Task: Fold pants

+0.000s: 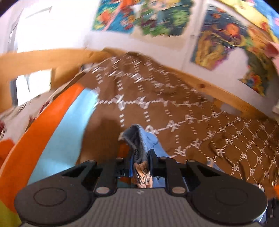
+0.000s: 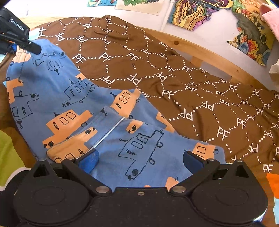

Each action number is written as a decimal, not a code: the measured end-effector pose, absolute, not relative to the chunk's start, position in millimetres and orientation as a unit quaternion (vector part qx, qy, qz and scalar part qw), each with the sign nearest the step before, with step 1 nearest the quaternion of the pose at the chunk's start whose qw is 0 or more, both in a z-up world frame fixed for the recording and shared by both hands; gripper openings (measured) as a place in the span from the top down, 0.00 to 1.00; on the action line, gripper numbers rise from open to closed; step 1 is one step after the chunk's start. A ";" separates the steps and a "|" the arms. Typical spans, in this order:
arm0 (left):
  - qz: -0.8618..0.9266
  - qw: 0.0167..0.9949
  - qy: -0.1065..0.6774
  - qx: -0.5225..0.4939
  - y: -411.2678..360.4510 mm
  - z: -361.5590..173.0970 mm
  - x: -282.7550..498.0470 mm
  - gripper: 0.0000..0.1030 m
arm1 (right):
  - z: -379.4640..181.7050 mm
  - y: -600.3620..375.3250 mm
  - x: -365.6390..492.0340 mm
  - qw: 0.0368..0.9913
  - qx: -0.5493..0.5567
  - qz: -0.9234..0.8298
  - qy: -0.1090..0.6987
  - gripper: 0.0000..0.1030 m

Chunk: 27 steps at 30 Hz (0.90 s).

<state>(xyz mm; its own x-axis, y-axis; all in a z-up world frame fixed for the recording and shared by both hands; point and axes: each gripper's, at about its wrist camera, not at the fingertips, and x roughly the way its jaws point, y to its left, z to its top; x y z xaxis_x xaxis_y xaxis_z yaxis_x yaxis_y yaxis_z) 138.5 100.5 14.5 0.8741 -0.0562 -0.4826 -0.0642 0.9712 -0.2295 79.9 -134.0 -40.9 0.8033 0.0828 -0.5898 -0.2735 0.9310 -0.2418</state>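
Observation:
Blue pants [image 2: 52, 87] printed with orange and outlined cars lie spread on a brown bedspread [image 2: 174, 69]. At their far left end, my left gripper [image 2: 24, 45] is shut on a bunched edge of the fabric. In the left wrist view that pinched fold of the pants [image 1: 150, 139] sticks up between the narrow black fingers of the left gripper [image 1: 142, 155], grey lining showing. My right gripper [image 2: 141, 160] stands open at the near end, its blue pads wide apart with the pants' cloth lying flat between and under them.
The bedspread carries a white dotted "PF" pattern and is wrinkled. A wooden bed frame [image 2: 200, 48] runs along a white wall hung with colourful drawings [image 2: 191, 14]. Orange and light-blue bedding [image 1: 66, 131] lies to the left, green fabric [image 2: 8, 148] at the near left.

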 end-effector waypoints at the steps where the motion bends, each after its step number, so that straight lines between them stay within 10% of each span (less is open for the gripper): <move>1: -0.004 0.962 0.246 -0.114 96.4 17.0 137.3 0.82 | -40.2 -134.7 79.5 0.937 -0.158 0.097 0.297 0.01; 27: -0.281 0.923 0.260 0.034 -140.8 37.4 124.1 0.82 | -0.8 -278.7 39.6 0.959 -0.124 -0.010 0.256 0.01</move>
